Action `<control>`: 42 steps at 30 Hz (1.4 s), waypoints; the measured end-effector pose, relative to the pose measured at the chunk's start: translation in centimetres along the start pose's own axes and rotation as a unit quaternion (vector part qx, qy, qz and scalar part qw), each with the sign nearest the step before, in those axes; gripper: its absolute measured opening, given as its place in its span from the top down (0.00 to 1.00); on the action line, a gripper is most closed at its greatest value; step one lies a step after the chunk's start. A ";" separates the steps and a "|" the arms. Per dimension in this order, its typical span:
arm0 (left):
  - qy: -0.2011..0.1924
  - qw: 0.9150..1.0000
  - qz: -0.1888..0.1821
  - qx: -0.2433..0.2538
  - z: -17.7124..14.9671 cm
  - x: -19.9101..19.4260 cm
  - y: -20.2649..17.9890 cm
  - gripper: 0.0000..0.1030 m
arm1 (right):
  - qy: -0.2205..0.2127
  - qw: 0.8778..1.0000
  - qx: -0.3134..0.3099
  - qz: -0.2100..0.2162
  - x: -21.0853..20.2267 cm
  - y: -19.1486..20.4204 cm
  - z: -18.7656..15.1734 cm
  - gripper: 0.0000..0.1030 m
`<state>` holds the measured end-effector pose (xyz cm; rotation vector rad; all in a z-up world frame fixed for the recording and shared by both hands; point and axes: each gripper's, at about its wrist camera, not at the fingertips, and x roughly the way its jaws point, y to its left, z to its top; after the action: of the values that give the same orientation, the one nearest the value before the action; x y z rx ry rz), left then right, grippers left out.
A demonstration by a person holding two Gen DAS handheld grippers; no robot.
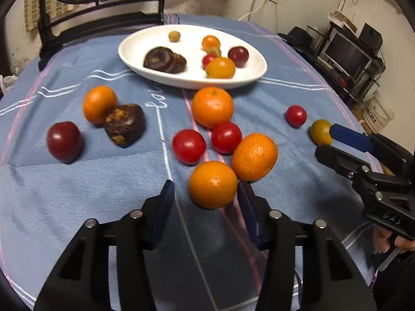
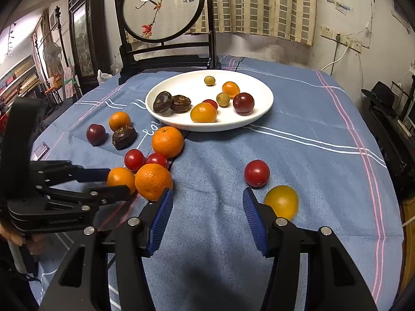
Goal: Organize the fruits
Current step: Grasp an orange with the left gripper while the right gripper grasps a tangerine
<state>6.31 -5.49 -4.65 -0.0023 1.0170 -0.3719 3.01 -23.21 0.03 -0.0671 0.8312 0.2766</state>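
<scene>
A white plate (image 1: pixel 192 81) (image 2: pixel 186 85) at the back of the blue cloth holds several small fruits. Oranges, red tomatoes, a dark plum (image 1: pixel 64 141) and a brown fruit (image 1: pixel 124 125) lie loose in front of it. My left gripper (image 1: pixel 207 186) (image 2: pixel 118 181) is open around a small orange (image 1: pixel 212 184) (image 2: pixel 121 178), with a gap showing at the left pad. A bigger orange (image 1: pixel 254 156) (image 2: pixel 153 181) rests just beyond it. My right gripper (image 2: pixel 207 194) (image 1: pixel 325 142) is open over bare cloth. A yellow-orange fruit (image 2: pixel 281 202) (image 1: pixel 320 131) sits just outside its right finger, and a red tomato (image 2: pixel 256 173) lies ahead.
A dark wooden stand with a round bird painting (image 2: pixel 163 7) stands at the table's far edge behind the plate. A person's hand (image 1: pixel 386 241) holds the right gripper's handle. Shelves with a screen (image 1: pixel 347 51) stand off to the right.
</scene>
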 end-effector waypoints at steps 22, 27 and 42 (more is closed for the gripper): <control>-0.055 0.998 -0.018 -0.025 0.4 -5.0 2.9 0.65 | 0.048 0.996 -0.072 0.027 3.6 5.1 0.7 0.45; -0.052 0.998 -0.020 -0.026 0.4 -5.0 3.1 0.65 | 0.060 0.994 -0.084 0.017 5.4 6.2 1.4 0.45; -0.080 0.997 0.004 0.012 6.8 -5.8 1.9 0.64 | -0.047 0.998 -0.044 0.005 -0.2 2.7 5.6 0.58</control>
<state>9.82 -3.10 3.42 -0.0065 0.8536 -0.3694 6.20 -19.76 4.05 -0.1312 0.7261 0.3232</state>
